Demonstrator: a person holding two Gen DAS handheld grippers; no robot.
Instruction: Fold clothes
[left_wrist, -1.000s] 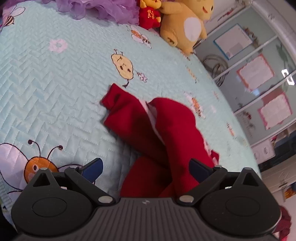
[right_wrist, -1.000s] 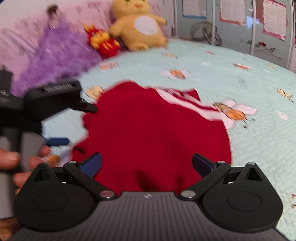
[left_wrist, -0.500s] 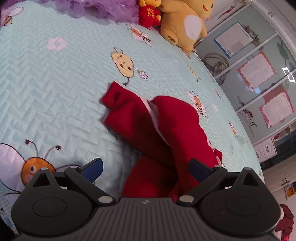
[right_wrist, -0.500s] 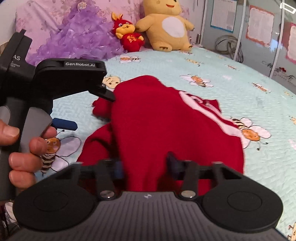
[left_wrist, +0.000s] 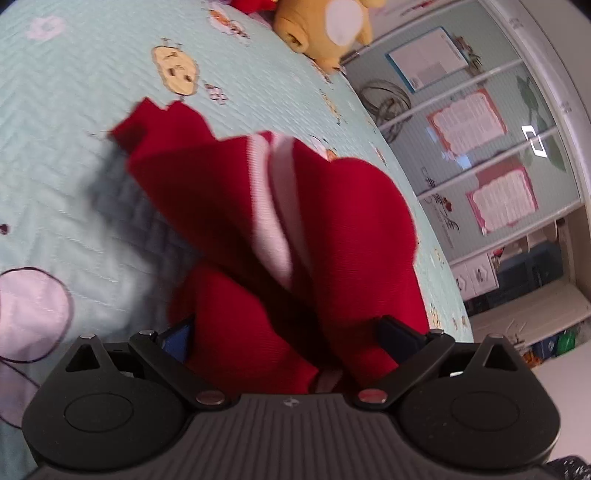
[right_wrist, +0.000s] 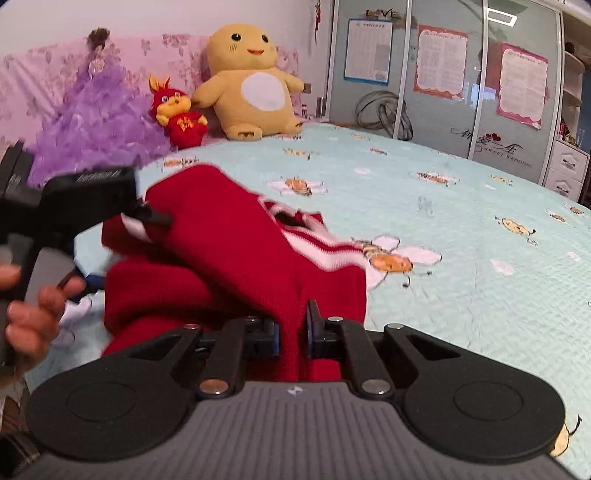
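Note:
A red knit garment with white stripes (left_wrist: 303, 229) lies bunched on the pale blue quilted bed (left_wrist: 66, 110). My left gripper (left_wrist: 284, 336) is open, its blue pads on either side of the red cloth near its lower edge. In the right wrist view the same garment (right_wrist: 229, 251) is lifted at its near edge. My right gripper (right_wrist: 291, 332) is shut on a fold of the red cloth. The left gripper's black body (right_wrist: 85, 199) and the hand holding it show at the left, its fingers against the cloth.
A yellow plush toy (right_wrist: 251, 96), a small red plush (right_wrist: 181, 118) and a purple ruffled doll dress (right_wrist: 92, 122) stand along the pink headboard. A glass-door wardrobe with posters (right_wrist: 480, 81) stands beyond the bed's far right side.
My right gripper closed from open onto the near edge of the red garment and lifted it. My left gripper moved in so the cloth fills the gap between its open fingers.

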